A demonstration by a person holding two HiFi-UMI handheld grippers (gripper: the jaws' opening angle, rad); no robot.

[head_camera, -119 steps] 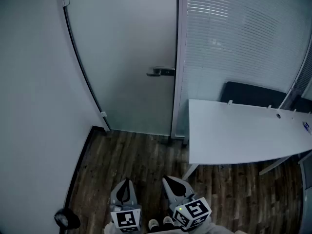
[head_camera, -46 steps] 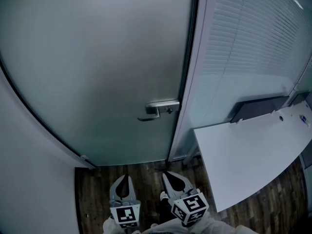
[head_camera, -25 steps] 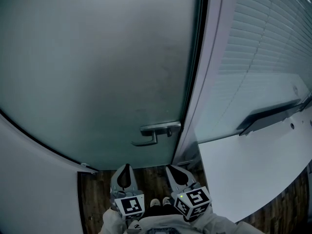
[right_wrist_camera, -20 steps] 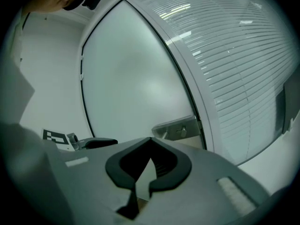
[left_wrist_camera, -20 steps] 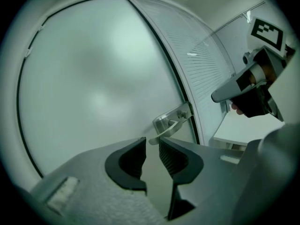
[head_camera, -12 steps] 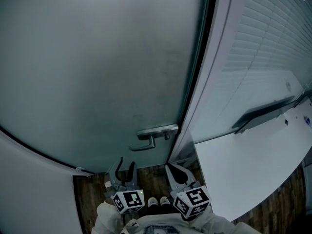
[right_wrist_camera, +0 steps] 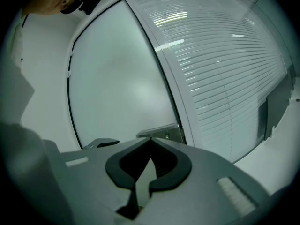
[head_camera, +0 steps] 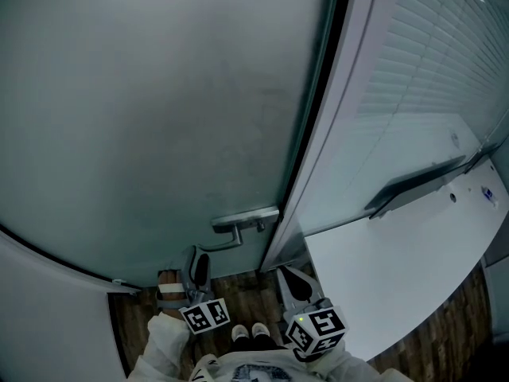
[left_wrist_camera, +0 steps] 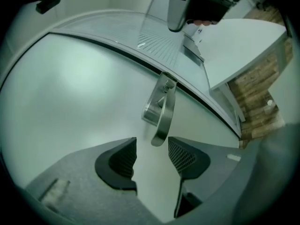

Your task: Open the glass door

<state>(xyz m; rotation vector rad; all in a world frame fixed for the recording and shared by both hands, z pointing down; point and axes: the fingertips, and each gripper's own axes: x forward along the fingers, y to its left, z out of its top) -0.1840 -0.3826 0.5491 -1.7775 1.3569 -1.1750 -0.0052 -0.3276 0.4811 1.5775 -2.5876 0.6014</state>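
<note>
The frosted glass door [head_camera: 159,118] is closed in its pale frame [head_camera: 318,134]. Its metal lever handle [head_camera: 238,228] sits by the frame edge. My left gripper [head_camera: 197,263] is rolled onto its side just below the handle. In the left gripper view the handle [left_wrist_camera: 161,111] hangs straight ahead. My left gripper [left_wrist_camera: 152,144] is open, its jaws have just been opening, and the lever's free end sits at the gap between the fingertips, untouched. My right gripper [head_camera: 290,275] is shut and empty, low beside the frame. In the right gripper view my right gripper [right_wrist_camera: 150,139] points at the handle plate [right_wrist_camera: 159,131].
A white table [head_camera: 398,269] stands close on the right, under a glazed wall with blinds [head_camera: 429,78]. A plain wall [head_camera: 48,309] closes the left side. Dark wood floor [head_camera: 246,289] shows at the person's shoes.
My left gripper has moved towards the handle, rolled onto its side and gone from shut to open. The right gripper has shifted slightly and stays shut.
</note>
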